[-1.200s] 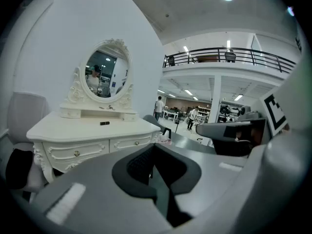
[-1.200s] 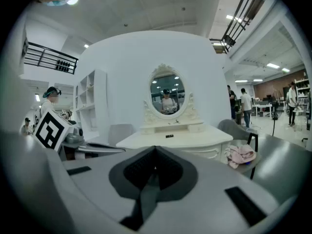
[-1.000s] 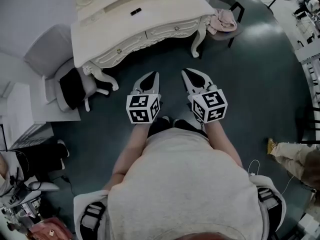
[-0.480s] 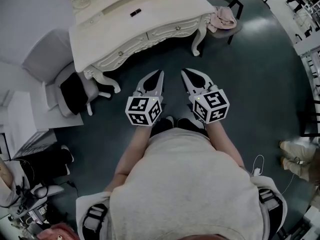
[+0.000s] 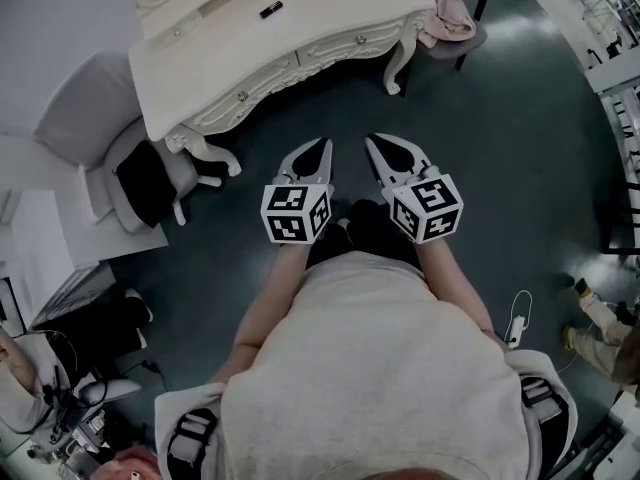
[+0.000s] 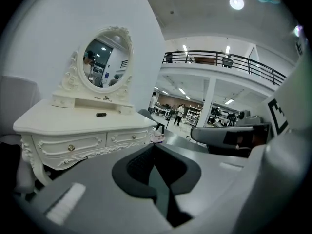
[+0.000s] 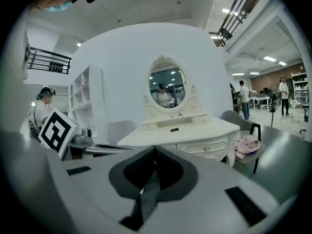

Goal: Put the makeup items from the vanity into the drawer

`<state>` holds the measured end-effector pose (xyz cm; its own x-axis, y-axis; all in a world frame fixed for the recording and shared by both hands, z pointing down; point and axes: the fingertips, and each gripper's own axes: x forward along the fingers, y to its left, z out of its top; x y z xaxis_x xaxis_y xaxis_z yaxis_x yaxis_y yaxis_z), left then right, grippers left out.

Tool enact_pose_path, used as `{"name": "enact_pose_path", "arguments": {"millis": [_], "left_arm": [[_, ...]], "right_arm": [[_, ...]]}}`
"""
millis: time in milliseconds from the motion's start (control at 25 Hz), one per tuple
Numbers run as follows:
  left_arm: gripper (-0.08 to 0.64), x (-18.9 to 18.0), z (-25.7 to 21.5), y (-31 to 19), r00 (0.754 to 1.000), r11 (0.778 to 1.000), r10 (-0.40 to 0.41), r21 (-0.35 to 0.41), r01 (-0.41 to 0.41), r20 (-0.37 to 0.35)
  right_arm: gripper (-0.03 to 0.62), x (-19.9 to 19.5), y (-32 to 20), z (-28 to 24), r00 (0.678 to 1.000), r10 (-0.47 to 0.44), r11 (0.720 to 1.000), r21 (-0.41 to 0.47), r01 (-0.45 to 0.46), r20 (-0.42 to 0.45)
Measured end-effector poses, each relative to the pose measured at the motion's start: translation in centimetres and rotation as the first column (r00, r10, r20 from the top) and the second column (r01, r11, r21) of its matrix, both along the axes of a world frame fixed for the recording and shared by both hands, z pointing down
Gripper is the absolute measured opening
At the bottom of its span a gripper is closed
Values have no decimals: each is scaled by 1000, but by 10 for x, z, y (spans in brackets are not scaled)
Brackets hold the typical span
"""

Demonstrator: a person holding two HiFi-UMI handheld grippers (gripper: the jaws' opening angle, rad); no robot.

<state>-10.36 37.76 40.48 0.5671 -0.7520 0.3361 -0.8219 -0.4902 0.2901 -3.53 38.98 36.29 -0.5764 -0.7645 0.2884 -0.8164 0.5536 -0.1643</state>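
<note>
Left tool [image 5: 321,144] pinched to a point, nothing between the jaws. Right tool [image 5: 371,140] just beside it, likewise closed and empty. Both pointed at the front of the bench [image 5: 340,3], well apart from it, over dark floor [image 5: 500,118]. On the bench top, near the middle: one small dark makeup item [image 5: 270,10]. More small items [image 6: 106,98] on the raised ledge at the back edge, under the oval mirror [image 6: 103,62]; too small to tell what. Two drawers [image 5: 345,46] along the front edge, closed. Grey chair [image 5: 120,158] at the left end; pink cloth [image 5: 447,18] on a seat by the right corner.
</note>
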Motion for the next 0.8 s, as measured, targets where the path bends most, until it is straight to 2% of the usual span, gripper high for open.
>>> {"name": "enact_pose_path", "arguments": {"millis": [200,360,560,800], "left_arm": [[9,-9,1,-19,999,1000,-26,-13,25,-34],[9,-11,5,-42,999,999,-32,-15,32,-22],[9,-12,3,-93,998,998,-63,6,63,-6],[9,-6,-12,-161,995,995,-98,28,98,11]], "right_arm": [[8,0,-23,5,1000,0,1000,-6,0,-21],[8,1,-51,7,1000,2,1000,-3,-2,-10],[8,-1,-101,14,999,-39,999,-7,39,-12],[8,5,-174,-1,996,-86,996,19,86,2]]}}
